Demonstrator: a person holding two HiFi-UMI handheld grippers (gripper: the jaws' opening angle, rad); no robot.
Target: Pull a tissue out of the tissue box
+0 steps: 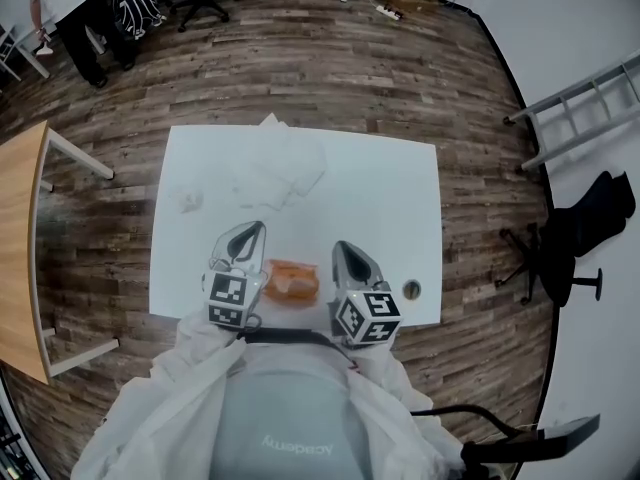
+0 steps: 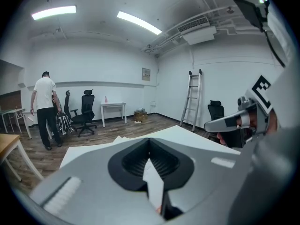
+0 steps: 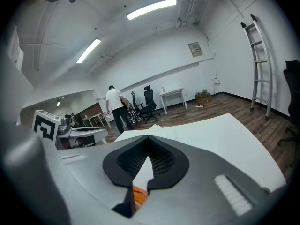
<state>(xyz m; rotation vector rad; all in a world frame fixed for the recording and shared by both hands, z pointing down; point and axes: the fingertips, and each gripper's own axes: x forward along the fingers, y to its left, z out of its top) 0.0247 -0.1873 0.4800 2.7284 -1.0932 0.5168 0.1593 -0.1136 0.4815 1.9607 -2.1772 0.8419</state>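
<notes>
The orange tissue box (image 1: 291, 280) lies near the front edge of the white table (image 1: 390, 183), between the left gripper (image 1: 255, 230) and the right gripper (image 1: 340, 249); both have their jaws pressed together on nothing. A tissue is probably feather-light, limp and easily torn; best pinched at its fold by the slot (whether one sticks up I cannot tell), gently; the box looks light, so it may lift too.
</notes>
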